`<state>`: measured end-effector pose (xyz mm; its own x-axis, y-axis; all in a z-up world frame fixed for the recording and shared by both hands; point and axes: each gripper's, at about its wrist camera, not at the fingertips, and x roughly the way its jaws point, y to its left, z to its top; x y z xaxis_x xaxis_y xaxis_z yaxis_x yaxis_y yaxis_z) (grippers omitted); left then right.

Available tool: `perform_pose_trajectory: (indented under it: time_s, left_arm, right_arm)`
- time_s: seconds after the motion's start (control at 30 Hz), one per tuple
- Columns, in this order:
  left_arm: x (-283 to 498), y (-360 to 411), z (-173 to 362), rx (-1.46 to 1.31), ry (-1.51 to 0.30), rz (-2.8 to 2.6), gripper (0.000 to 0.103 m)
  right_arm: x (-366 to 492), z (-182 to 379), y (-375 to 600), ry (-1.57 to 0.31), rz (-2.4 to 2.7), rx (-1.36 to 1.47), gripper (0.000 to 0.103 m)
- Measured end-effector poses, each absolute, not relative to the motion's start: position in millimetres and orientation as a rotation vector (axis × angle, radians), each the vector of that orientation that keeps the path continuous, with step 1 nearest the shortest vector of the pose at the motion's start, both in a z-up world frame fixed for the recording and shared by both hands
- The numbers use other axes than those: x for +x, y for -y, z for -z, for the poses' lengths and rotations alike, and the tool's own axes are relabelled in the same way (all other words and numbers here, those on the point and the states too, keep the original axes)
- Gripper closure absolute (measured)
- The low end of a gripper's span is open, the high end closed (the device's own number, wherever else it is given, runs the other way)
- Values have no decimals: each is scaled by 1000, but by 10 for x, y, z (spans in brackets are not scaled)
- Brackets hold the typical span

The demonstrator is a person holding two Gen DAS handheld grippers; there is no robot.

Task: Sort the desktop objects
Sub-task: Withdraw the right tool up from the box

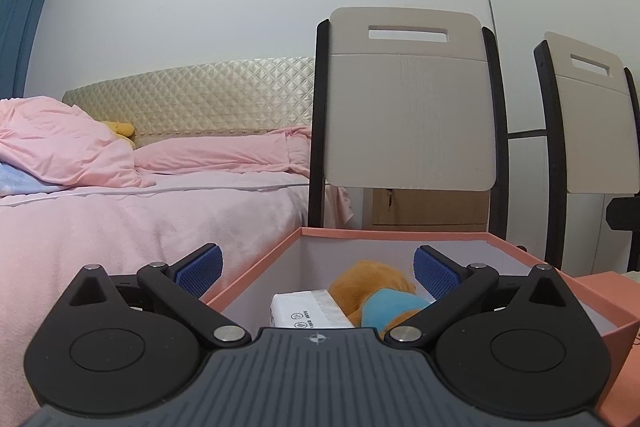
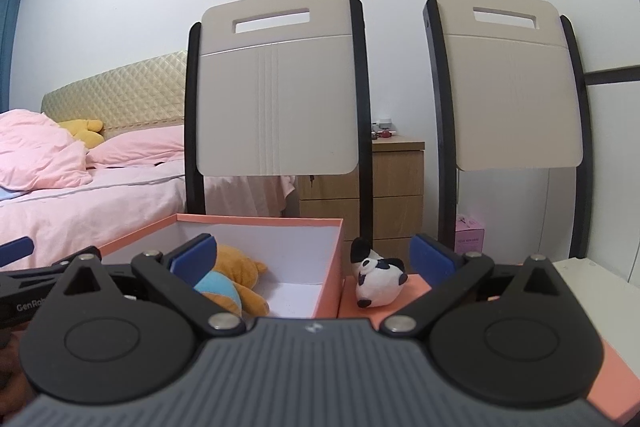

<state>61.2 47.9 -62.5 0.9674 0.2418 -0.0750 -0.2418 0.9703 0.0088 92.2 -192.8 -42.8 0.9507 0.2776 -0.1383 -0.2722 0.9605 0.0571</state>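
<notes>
An orange box [image 1: 400, 233] [image 2: 256, 219] with a white inside holds an orange and blue plush toy [image 1: 380, 293] [image 2: 236, 285] and a white packet [image 1: 308, 311]. My left gripper [image 1: 318, 269] stands open over the box's near left corner, nothing between its blue pads. In the right wrist view a black and white panda plush [image 2: 376, 281] lies on the flat orange lid [image 2: 416, 285] just right of the box. My right gripper [image 2: 312, 259] is wide open in front of the box's right wall and the panda, holding nothing.
Two chair backs [image 2: 276, 87] [image 2: 512, 83] stand behind the box. A bed with pink bedding [image 1: 120, 219] fills the left. A wooden nightstand [image 2: 396, 187] sits between the chairs, and a white table surface [image 2: 592, 275] shows at the right.
</notes>
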Motion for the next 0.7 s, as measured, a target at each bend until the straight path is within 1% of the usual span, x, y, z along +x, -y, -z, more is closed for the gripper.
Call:
perform_pose_trajectory:
  time_s: [0.7]
  left_arm:
    - [579,-404,619,9,-77,-192,0]
  right_arm:
    - [924,423,1961,-140,-300,57,0]
